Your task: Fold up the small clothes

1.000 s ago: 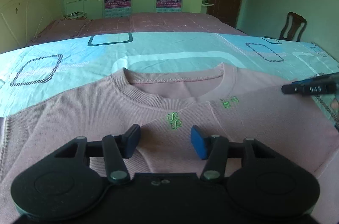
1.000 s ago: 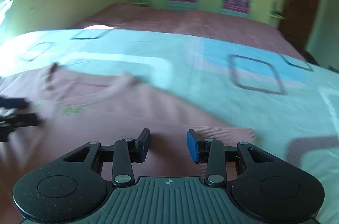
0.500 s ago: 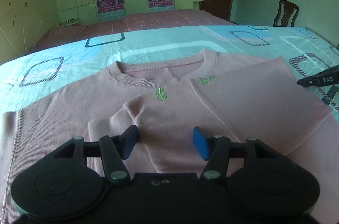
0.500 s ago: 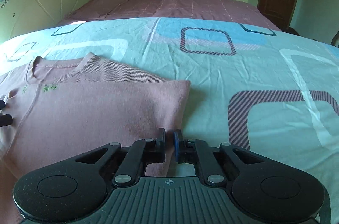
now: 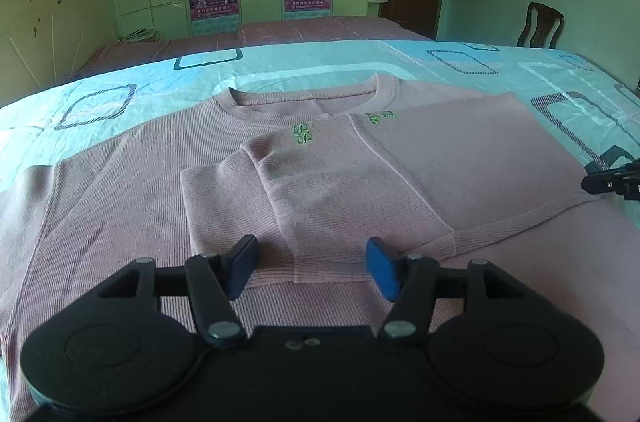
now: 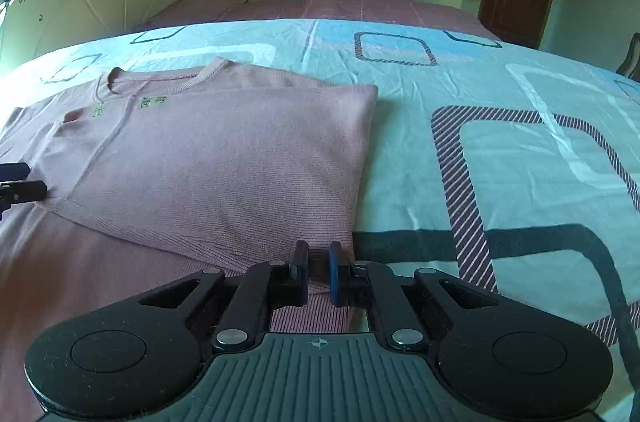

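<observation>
Sweater [image 5: 400, 174] lies before left claw [image 5: 308, 268].

A pink sweater [image 5: 132, 182] lies flat on the bed [image 5: 280, 62], which is covered in a turquoise sheet with square outlines. Its right side and sleeve are folded in across the chest, beside small green embroidery [image 5: 303, 134]. The left tool [image 5: 311, 264] hovers above the folded cuff, jaws wide apart. The right tool [image 5: 614, 180] pokes in at the sweater's right edge. A wooden chair [image 5: 540, 30] stands near the far wall.

Matt ribbed knit sweater [image 5: 328, 182], smooth printed cotton bedsheet [image 6: 460, 150]
</observation>
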Motion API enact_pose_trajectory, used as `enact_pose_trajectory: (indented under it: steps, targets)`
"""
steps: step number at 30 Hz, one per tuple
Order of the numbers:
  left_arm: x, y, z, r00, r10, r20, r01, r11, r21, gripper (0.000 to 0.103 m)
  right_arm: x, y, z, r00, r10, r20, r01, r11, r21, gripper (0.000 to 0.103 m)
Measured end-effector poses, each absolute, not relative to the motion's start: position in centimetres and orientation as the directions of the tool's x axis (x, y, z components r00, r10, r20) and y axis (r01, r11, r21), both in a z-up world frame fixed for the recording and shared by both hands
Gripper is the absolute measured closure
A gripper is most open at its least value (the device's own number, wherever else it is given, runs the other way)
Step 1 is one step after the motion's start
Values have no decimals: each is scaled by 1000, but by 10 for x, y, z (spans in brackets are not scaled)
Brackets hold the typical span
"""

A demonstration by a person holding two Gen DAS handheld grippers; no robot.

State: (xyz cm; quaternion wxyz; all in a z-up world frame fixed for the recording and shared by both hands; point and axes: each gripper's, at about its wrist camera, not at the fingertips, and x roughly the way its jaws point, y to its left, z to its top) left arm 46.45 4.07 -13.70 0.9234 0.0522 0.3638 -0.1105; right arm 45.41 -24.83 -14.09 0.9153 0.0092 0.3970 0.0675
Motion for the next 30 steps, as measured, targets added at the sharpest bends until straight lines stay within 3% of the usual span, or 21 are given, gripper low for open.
enact_pose_trajectory:
  steps: [4, 7, 11, 12, 13, 14, 15, 16, 17, 18, 21, 22, 24, 25, 26, 27, 30]
  targets:
    - [459, 45, -138, 710, -168, -684, 253, 967, 26, 44, 443, -241, -128, 723, 115, -681, -127, 991, 32, 95]
    - [455, 52, -139, 714, -186, -675, 256, 967, 5, 44, 450, -243, -145, 666, 109, -738, -114, 993, 43, 96]
    - [450, 68, -134, 714, -200, -671, 233, 972, -42, 43, 444, -244, -135, 687, 90, -721, -67, 996, 61, 95]
    - [446, 73, -131, 722, -186, -667, 215, 976, -40, 41, 441, -243, -130, 700, 87, -709, -60, 996, 62, 95]
    - [442, 80, -129, 732, -160, -663, 188, 982, -29, 28, 438, -242, -127, 712, 84, -697, -42, 996, 77, 95]
    - [436, 91, -127, 744, -135, -654, 158, 987, -24, 23, 435, -243, -124, 719, 88, -689, -22, 994, 105, 94]
    - [432, 101, -125, 751, -121, -649, 133, 991, -32, 23, 432, -245, -122, 725, 100, -682, 1, 989, 147, 80]
    - [425, 118, -122, 756, -102, -647, 92, 995, -49, 23, 430, -246, -121, 730, 116, -674, 21, 981, 192, 46]
    - [419, 134, -120, 760, -80, -645, 48, 997, -67, 23, 427, -245, -120, 738, 122, -664, 41, 973, 225, 29]
    - [411, 156, -118, 763, -54, -644, -8, 996, -94, 23, 425, -244, -119, 747, 128, -652, 48, 968, 245, 19]
    - [386, 221, -115, 763, 27, -646, -176, 970, -168, 24, 425, -232, -117, 750, 153, -643, 40, 961, 275, 19]
    - [378, 241, -117, 759, 45, -650, -224, 955, -196, 29, 426, -228, -116, 752, 158, -640, 35, 960, 277, 19]
    - [362, 288, -123, 743, 84, -664, -341, 901, -267, 43, 430, -218, -115, 752, 167, -638, 24, 960, 280, 19]
    - [353, 314, -126, 738, 90, -668, -391, 865, -315, 61, 433, -214, -115, 749, 172, -640, 22, 959, 283, 19]
    - [346, 333, -128, 743, 94, -663, -420, 836, -352, 71, 437, -209, -115, 746, 179, -642, 19, 957, 289, 19]
    - [339, 353, -127, 747, 121, -654, -458, 806, -374, 70, 440, -204, -115, 743, 185, -644, 17, 956, 294, 19]
    - [333, 396, -122, 733, 238, -637, -564, 737, -373, 54, 450, -191, -114, 734, 189, -652, 15, 955, 295, 19]
